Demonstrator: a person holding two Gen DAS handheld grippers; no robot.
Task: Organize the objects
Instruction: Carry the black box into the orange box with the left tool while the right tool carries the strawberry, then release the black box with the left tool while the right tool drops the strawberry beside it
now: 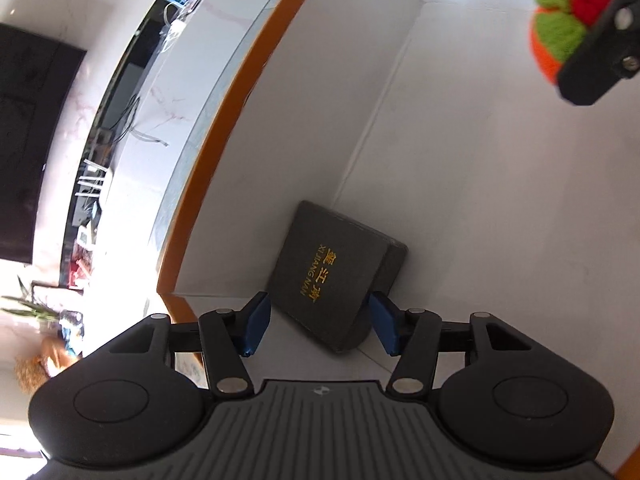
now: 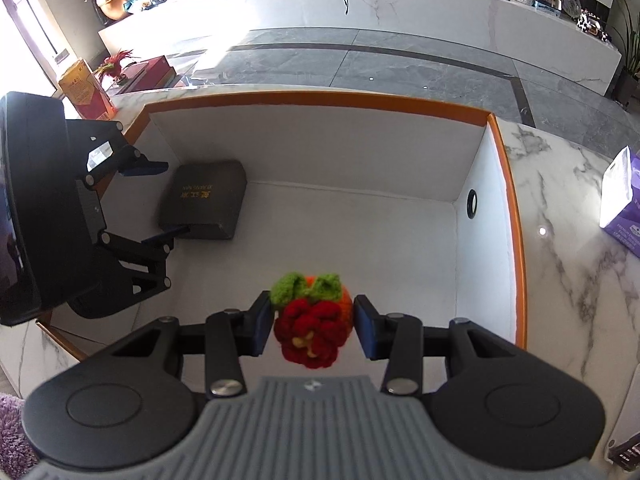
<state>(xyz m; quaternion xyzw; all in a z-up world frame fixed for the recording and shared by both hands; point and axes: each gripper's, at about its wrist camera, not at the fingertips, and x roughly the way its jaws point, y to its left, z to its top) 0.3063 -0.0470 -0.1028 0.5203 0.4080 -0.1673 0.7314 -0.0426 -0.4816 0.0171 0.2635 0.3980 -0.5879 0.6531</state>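
Fingers of my left gripper (image 1: 318, 324) stand apart, one on each side of the dark case (image 1: 334, 276), which lies in a corner of the white box (image 1: 480, 200). My right gripper (image 2: 314, 326) is closed on the crochet flower (image 2: 314, 320) above the box floor.

Left claw (image 1: 316, 322) gapes around the dark box (image 1: 332, 276) (gold lettering) — inside the white bin (image 1: 480, 200).

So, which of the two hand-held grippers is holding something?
The right hand-held gripper: it clamps the red-green-orange crocheted flower. The left hand-held gripper is open.
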